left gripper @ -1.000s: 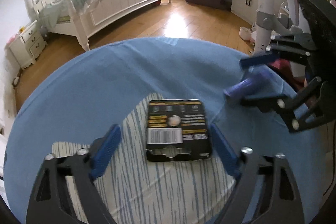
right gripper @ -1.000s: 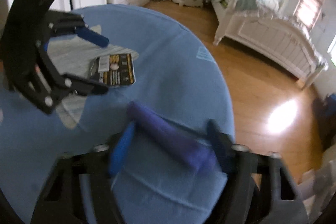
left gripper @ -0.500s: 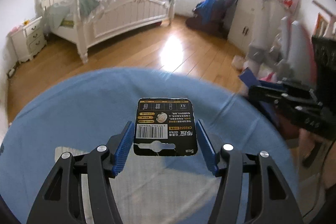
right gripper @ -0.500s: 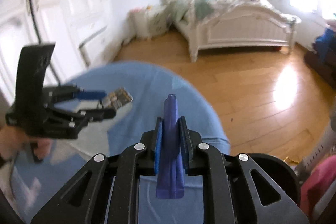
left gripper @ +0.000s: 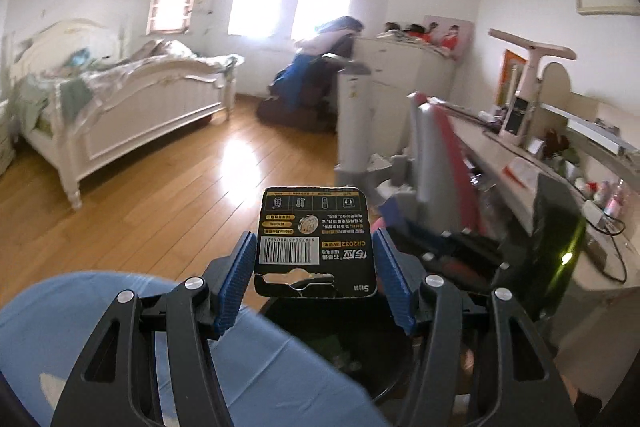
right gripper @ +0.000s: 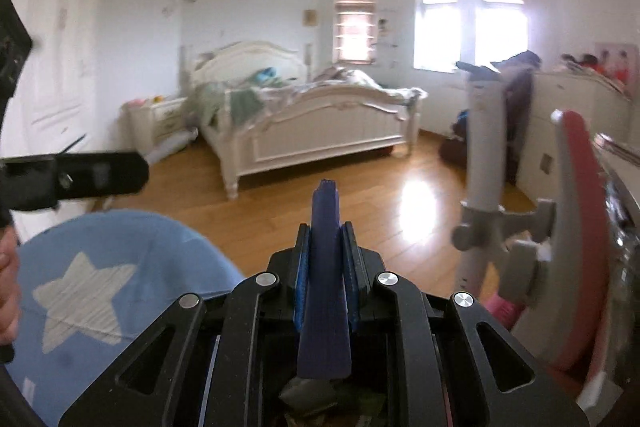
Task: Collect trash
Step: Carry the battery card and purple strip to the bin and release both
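The left claw (left gripper: 314, 279) is closed part-way on a black card (left gripper: 315, 241), a battery pack backing with a barcode and a torn hang-hole; its blue pads (left gripper: 236, 277) press the card's two side edges and the card stands clear of the counter (left gripper: 100, 311), which wears a blue cloth. Below the card, past the cloth's edge, sits a dark bin (left gripper: 360, 359) with scraps inside, so the card hangs above the bin's mouth. The right claw (left gripper: 452, 247) shows blurred in the left view, just right of the card and over the same bin. In the right view the right claw (right gripper: 325, 267) is pinched nearly shut on a purple wrapper (right gripper: 325, 287), a flattened strip held upright between the pads, its top poking beyond the fingertips and its wider lower end reaching back toward the camera. Crumpled scraps (right gripper: 332, 403) lie beneath it at the bottom edge. The left claw (right gripper: 80, 179) crosses the left of that view as a dark blur above the cloth's white star (right gripper: 84, 307). Beyond are a wooden floor (right gripper: 280, 211), a white bed (right gripper: 304, 123) and a grey and red chair (right gripper: 560, 227).
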The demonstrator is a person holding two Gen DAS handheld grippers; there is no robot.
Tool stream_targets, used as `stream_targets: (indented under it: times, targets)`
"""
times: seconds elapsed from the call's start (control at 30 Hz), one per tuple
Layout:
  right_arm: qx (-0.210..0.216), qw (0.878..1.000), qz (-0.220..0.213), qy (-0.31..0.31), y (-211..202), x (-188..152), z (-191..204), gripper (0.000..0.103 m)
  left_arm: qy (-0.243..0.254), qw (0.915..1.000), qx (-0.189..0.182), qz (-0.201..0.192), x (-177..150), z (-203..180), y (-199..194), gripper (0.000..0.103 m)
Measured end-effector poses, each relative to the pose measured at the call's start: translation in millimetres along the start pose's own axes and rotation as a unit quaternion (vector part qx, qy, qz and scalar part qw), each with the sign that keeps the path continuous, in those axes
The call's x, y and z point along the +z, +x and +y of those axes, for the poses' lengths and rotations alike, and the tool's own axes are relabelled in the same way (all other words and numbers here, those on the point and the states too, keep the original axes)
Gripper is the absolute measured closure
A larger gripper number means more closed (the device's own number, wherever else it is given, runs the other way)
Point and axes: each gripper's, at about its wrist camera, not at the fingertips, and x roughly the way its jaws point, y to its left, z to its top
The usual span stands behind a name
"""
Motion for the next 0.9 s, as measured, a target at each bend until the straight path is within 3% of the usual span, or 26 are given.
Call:
stream_targets:
  times: [0.3,0.53,0.6,0.63,0.67,0.7,0.73,0.9]
  targets:
    - [-0.033,0.999,0.029,0.027,15,-29,-42,0.086,-0.011,0.9977,-0.038,0.055,-14,-18,69,0.044]
    - [-0.042,0.997,0.052,0.034,27,-46,-53,0.085,-0.020,0.9954,-0.047,0.081,-28,-16,92,0.044]
    - [-0.049,0.997,0.059,0.032,33,-49,-57,0.076,-0.019,0.9949,-0.048,0.087,-27,-19,102,0.042]
    - [-0.057,0.996,0.061,0.031,35,-50,-58,0.064,-0.017,0.9948,-0.047,0.089,-27,-19,105,0.032]
    - [-0.068,0.995,0.063,0.030,36,-53,-59,0.053,-0.016,0.9950,-0.044,0.088,-28,-19,106,0.011]
    - [-0.073,0.995,0.059,0.033,36,-55,-61,0.028,-0.017,0.9957,-0.041,0.081,-28,-18,106,0.004]
    - [-0.071,0.995,0.056,0.037,37,-57,-63,0.022,-0.019,0.9964,-0.039,0.073,-28,-16,103,0.005]
    - [-0.052,0.995,0.070,0.042,37,-65,-62,0.023,-0.033,0.9960,-0.039,0.073,-31,-4,82,0.005]
